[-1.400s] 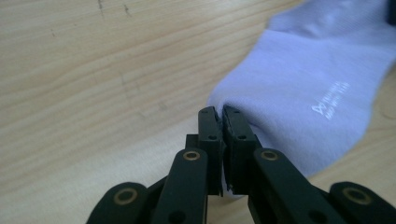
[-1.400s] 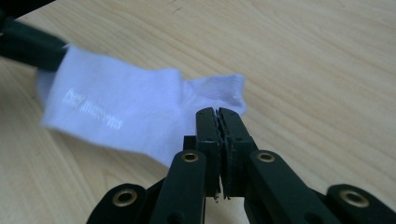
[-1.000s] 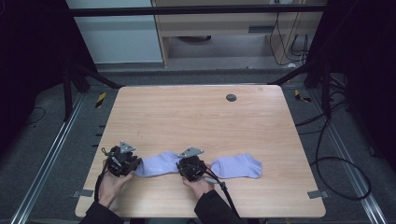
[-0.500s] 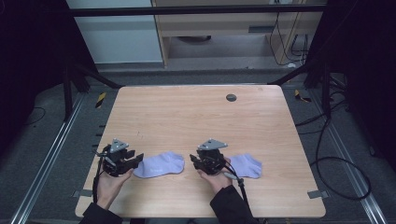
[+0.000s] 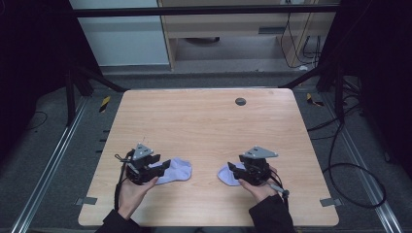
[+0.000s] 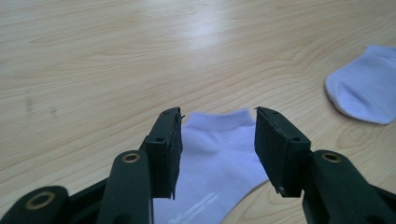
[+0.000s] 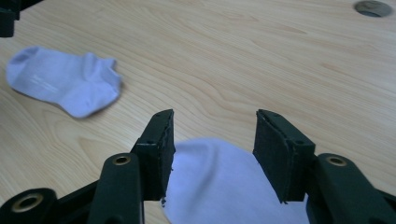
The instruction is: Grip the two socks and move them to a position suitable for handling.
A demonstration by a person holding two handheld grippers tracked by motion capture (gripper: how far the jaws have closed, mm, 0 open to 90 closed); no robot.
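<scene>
The wooden table (image 5: 204, 121) is carrying two soft, light socks. Both grippers, left (image 6: 218, 140) and right (image 7: 215, 144), are standing open; grip at a sock's (image 6: 219, 154) cuff.

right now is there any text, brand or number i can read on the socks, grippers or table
None can be read.
Left sock: a faint pale mark near its lower edge in the left gripper view, too blurred to read; the same mark shows faintly in the right gripper view.
Right sock: plain, no marking visible.
Table: bare wood grain, no label.
Left gripper and right gripper: no lettering visible.
</scene>
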